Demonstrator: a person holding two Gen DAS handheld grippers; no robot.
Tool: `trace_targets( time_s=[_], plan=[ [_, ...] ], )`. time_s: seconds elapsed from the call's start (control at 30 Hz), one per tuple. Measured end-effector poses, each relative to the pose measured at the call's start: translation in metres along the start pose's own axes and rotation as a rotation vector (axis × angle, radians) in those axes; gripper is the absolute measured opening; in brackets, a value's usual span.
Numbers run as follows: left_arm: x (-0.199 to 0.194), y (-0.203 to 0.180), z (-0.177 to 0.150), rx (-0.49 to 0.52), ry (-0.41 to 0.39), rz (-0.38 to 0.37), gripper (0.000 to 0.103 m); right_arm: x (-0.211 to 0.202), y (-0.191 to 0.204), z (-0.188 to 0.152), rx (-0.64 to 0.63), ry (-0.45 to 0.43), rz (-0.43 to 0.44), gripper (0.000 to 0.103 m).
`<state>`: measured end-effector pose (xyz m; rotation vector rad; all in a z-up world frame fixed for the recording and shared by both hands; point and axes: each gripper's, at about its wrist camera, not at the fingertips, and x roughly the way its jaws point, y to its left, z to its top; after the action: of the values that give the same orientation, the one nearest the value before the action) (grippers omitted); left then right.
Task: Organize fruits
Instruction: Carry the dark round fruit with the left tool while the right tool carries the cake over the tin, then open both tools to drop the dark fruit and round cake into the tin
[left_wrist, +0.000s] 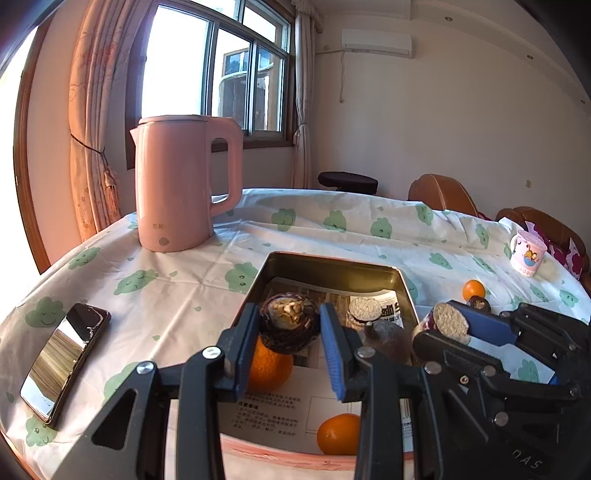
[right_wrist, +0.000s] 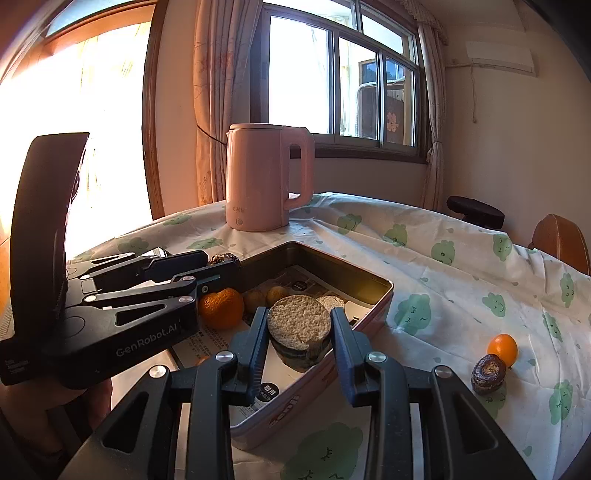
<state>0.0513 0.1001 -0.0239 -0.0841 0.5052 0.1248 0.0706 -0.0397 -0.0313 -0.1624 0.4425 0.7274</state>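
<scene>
My left gripper (left_wrist: 289, 312) is shut on a dark purple fruit (left_wrist: 290, 334) with a pale cut-open top, held over the near part of the open tin (left_wrist: 332, 271). An orange (left_wrist: 269, 369) lies right below it. My right gripper (right_wrist: 300, 314) is shut on a round fruit with a grainy beige cut face (right_wrist: 299, 325), above the tin's near rim (right_wrist: 373, 295). In the right wrist view the left gripper (right_wrist: 221, 260) reaches in from the left. Inside the paper-lined tin lie another orange (left_wrist: 338, 434), a cut fruit (right_wrist: 330, 302) and small brown fruits (right_wrist: 255, 297).
A small orange (right_wrist: 502, 349) and a dark cut fruit (right_wrist: 488, 373) lie on the cloud-print tablecloth right of the tin. A pink kettle (left_wrist: 181, 184) stands behind it, a phone (left_wrist: 62, 362) lies at the left, and a mug (left_wrist: 526, 254) stands far right. Chairs line the table's far side.
</scene>
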Motion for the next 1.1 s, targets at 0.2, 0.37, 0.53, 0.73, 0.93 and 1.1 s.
trace_targets(
  time_s=[0.2, 0.37, 0.53, 0.73, 0.93, 1.1],
  plan=[
    [0.002, 0.000, 0.000, -0.002, 0.014, -0.003, 0.035, 0.005, -0.003, 0.000, 0.018, 0.024, 0.013, 0.035],
    [0.004, 0.000, 0.000, 0.000, 0.024, -0.007, 0.035, 0.008, -0.005, 0.001, 0.023, 0.030, 0.020, 0.035],
    [0.007, 0.000, -0.001, 0.003, 0.041, -0.014, 0.035, 0.011, -0.002, 0.001, 0.008, 0.045, 0.030, 0.035],
    [0.011, -0.002, -0.001, 0.009, 0.061, -0.020, 0.035, 0.017, -0.001, 0.000, 0.004, 0.072, 0.045, 0.035],
    [0.014, -0.002, -0.001, 0.012, 0.080, -0.021, 0.035, 0.021, 0.000, -0.001, 0.000, 0.098, 0.055, 0.035],
    [0.016, -0.003, -0.001, 0.014, 0.088, -0.024, 0.036, 0.021, 0.000, -0.001, 0.005, 0.107, 0.059, 0.035]
  ],
)
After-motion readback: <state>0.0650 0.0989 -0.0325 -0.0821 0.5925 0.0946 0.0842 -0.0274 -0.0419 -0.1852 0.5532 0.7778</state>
